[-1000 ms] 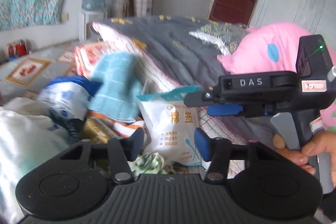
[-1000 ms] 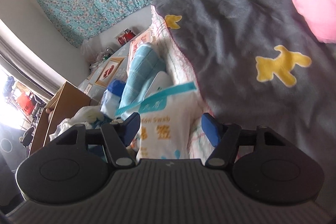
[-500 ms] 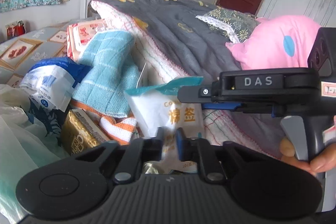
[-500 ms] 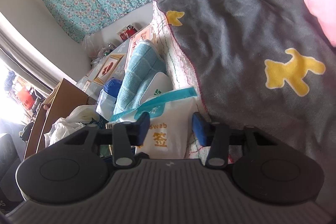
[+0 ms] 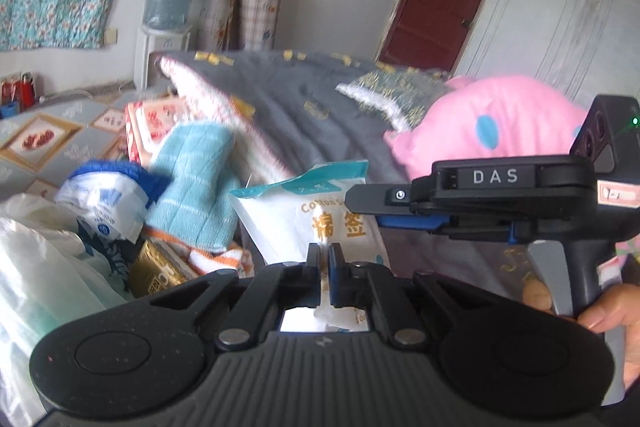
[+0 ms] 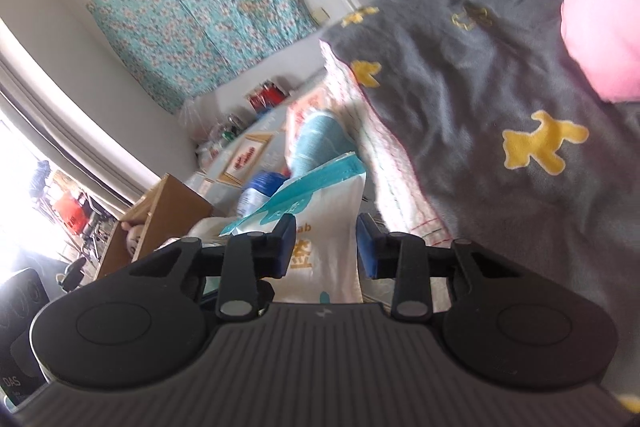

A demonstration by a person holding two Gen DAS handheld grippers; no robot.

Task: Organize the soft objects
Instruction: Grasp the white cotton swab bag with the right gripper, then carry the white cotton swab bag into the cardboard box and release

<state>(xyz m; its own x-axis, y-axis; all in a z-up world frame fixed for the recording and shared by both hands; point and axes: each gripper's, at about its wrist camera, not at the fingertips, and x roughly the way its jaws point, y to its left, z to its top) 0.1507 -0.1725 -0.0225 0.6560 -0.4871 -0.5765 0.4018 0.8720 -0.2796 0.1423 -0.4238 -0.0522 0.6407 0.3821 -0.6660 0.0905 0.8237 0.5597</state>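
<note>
Both grippers have closed on the cotton swab bag (image 5: 320,215) since the earlier pictures, and the bag now stands clear of the clutter below it; the left gripper (image 5: 324,259) has its jaws pressed almost together, pinching the thin lower edge of the bag between its blue pads; the right gripper (image 6: 327,247) has just been closing, and its pads (image 6: 366,247) now press on either side of the bag's body, with the bag filling the gap between them; in the left wrist view the right gripper reaches in from the right, held by a hand (image 5: 616,311), its fingers level with the upper half of the bag; the bag is upright, teal strip uppermost, in front of the grey quilt (image 5: 280,99); a folded blue towel (image 5: 196,187) lies just left of it, near a pink pillow (image 5: 488,123) further right on the quilt; a gold packet (image 5: 156,267) sits below the towel.
</note>
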